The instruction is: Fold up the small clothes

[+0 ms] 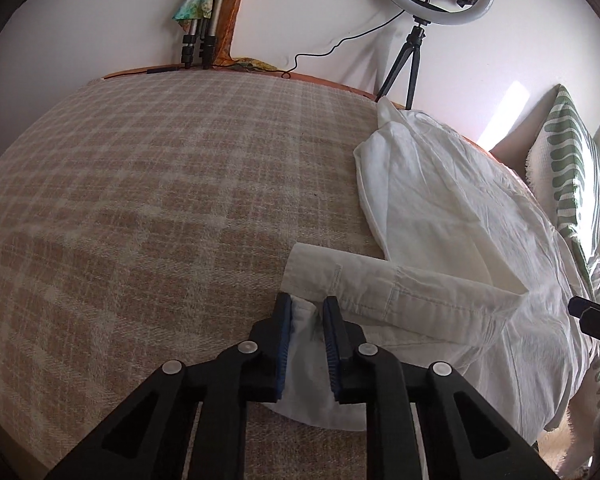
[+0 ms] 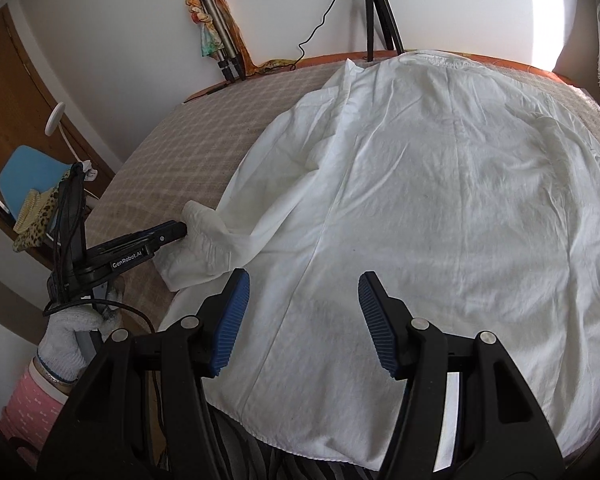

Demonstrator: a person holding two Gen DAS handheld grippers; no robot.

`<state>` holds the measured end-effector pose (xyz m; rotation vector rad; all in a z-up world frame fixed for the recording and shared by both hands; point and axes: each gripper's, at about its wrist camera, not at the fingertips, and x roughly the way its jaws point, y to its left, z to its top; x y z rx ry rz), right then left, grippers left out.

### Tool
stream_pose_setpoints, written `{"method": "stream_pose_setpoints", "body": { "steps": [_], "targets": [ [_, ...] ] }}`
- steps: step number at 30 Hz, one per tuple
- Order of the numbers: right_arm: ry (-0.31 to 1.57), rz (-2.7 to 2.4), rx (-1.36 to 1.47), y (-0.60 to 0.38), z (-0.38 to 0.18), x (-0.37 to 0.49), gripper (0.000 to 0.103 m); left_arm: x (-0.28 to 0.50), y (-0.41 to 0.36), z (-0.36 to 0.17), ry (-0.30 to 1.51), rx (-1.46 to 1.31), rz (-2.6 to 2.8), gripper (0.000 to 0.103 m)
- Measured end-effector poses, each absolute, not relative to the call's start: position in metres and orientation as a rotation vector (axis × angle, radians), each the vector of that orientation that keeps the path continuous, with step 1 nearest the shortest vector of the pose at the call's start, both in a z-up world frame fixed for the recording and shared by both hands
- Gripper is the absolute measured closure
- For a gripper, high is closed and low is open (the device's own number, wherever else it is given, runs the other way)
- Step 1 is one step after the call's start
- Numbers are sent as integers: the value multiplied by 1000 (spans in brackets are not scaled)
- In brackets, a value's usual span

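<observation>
A white shirt (image 2: 420, 184) lies spread back-up on the plaid-covered bed (image 2: 172, 152). In the left wrist view the shirt (image 1: 460, 208) lies at the right, its sleeve cuff (image 1: 340, 276) folded across just ahead of my fingers. My left gripper (image 1: 306, 308) is shut on the white sleeve fabric; it shows in the right wrist view (image 2: 180, 232) at the sleeve end. My right gripper (image 2: 304, 284) is open and empty above the shirt's lower back, near the hem.
A ring light on a black tripod (image 1: 416, 36) and a bundled tripod with a scarf (image 1: 200, 20) stand at the bed's far edge against the wall. A green-striped pillow (image 1: 572, 160) lies right. A blue chair (image 2: 28, 176) stands left of the bed.
</observation>
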<state>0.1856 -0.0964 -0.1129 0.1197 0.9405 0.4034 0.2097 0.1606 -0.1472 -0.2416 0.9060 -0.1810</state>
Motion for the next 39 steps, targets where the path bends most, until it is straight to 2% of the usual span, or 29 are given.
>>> {"method": "stream_pose_setpoints", "body": {
  "steps": [6,11,15,17,19,21,28,30,32,34,39],
  "targets": [
    [970,383,138,-111,-122,188,43,181,144,-113,800,-268,-259,101],
    [980,388,209,-123,-126,191,43,133,106,-69,696,-98,-367,101],
    [993,419,228,-119,-130,193,43,99,75,-56,691,31,-483,98],
    [994,429,214,-115,-130,193,43,84,65,-55,716,55,-535,91],
    [994,436,199,-112,-129,192,43,72,62,-55,734,45,-569,78],
    [988,444,185,-110,-125,192,43,63,64,-56,748,2,-563,73],
    [961,508,161,-96,-95,210,42,72,98,-91,830,-164,-397,68],
    [948,521,129,-85,-86,221,37,79,106,-105,858,-212,-342,68],
    [938,535,120,-72,-78,233,37,86,111,-116,865,-250,-299,67],
    [947,576,139,-59,-73,247,37,91,114,-123,864,-274,-262,61],
    [989,567,60,-18,-75,287,37,98,111,-134,866,-305,-253,62]
  ]
}}
